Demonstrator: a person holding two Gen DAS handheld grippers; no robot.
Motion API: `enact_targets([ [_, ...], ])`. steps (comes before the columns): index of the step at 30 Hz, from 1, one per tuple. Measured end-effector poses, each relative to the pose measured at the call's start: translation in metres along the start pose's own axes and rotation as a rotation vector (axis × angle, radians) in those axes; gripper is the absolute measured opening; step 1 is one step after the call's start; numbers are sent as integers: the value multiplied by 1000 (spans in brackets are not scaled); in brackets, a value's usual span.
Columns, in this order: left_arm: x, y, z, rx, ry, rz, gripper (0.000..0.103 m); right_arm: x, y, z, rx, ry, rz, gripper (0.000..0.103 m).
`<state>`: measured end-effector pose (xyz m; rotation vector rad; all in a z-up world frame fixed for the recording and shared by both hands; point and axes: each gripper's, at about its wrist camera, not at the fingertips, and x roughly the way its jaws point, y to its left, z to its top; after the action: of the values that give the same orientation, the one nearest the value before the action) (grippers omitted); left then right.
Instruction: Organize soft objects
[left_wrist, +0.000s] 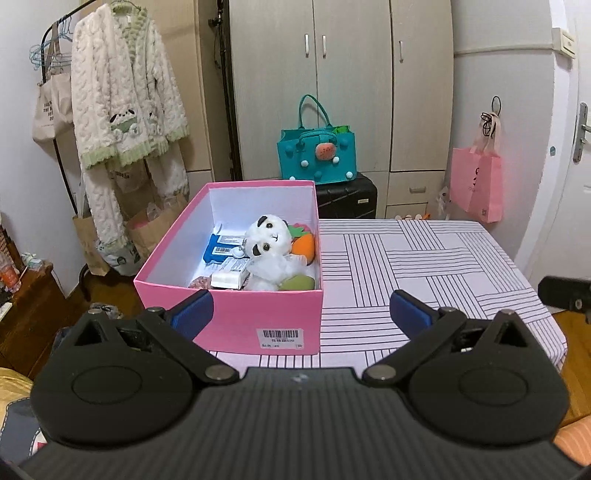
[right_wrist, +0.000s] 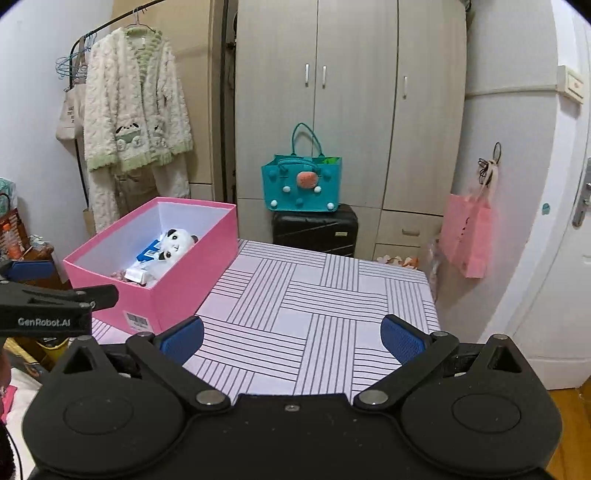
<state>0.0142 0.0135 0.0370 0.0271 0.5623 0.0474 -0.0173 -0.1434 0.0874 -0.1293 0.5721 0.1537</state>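
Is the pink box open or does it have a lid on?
Open. The pink box has no lid, so the panda plush and carrot toy inside show.

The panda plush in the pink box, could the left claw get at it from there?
Probably yes. The left claw is open and empty, the pink box has no lid, and the panda plush lies on top; only the near wall must be cleared.

The box is positioned on the left part of the table. The panda plush is contained in the box. Behind the table, the bag is placed on the suitcase.
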Motion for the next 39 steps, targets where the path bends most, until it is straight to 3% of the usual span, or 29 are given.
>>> enact_targets([
  [7, -3, -6, -10, 20, -24, 70, 103, -2, 6, -4, -11, -27, -35, 103],
  [18, -1, -3, -17, -8, -20, 16, 103, 1, 13, -14, -9, -43, -56, 103],
  [31, 4, -6, -18, 20, -9, 53, 103, 4, 7, -16, 13, -35, -59, 103],
  [39, 4, -4, -16, 4, -1, 11, 103, 12, 7, -15, 14, -17, -54, 103],
])
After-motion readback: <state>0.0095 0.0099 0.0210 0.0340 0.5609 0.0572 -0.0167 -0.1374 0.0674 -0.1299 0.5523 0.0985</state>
